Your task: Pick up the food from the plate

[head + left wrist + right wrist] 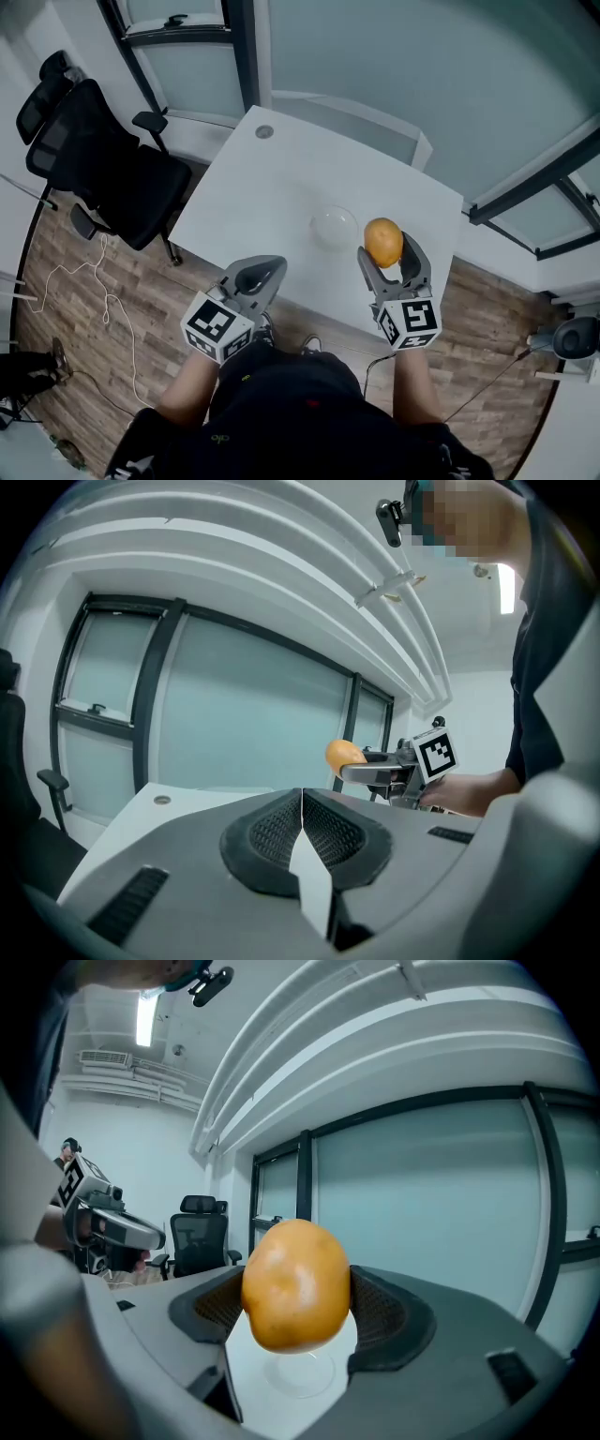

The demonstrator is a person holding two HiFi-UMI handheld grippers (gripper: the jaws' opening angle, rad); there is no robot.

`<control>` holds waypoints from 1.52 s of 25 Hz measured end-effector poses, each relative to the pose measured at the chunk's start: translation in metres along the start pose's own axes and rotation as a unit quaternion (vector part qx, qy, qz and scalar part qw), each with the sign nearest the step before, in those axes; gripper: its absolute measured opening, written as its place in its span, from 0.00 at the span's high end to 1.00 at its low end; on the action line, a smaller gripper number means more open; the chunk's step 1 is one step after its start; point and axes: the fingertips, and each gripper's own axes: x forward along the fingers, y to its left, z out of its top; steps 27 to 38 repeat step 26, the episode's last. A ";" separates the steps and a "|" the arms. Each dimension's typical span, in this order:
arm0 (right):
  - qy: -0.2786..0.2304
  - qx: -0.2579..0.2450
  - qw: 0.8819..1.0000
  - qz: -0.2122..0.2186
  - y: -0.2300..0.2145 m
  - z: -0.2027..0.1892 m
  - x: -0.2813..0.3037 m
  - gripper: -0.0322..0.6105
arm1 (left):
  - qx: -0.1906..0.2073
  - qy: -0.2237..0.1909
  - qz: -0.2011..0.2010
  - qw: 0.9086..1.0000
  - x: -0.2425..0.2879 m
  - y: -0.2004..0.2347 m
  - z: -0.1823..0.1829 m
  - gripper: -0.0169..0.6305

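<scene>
An orange, rounded piece of food (383, 241) is held above the white table, with my right gripper (387, 251) shut on it. In the right gripper view the food (295, 1284) fills the gap between the jaws, and the clear plate (302, 1373) lies on the table just below it. From the head view the clear plate (334, 226) sits left of the food, near the table's front. My left gripper (259, 277) is shut with nothing in it, near the table's front edge. In the left gripper view my left gripper (302, 819) points toward the right gripper (354, 769) and the food (343, 754).
The white table (272, 187) has a round cable port (264, 132) at its far left corner. A black office chair (103, 159) stands on the wooden floor to the left. Glass partition walls rise behind the table. A cable (103, 300) trails on the floor.
</scene>
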 end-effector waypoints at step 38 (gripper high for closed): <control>-0.054 0.003 0.998 -0.022 0.019 0.054 -0.040 0.39 | 0.047 -0.040 -0.040 0.997 -0.004 -0.013 0.043 0.94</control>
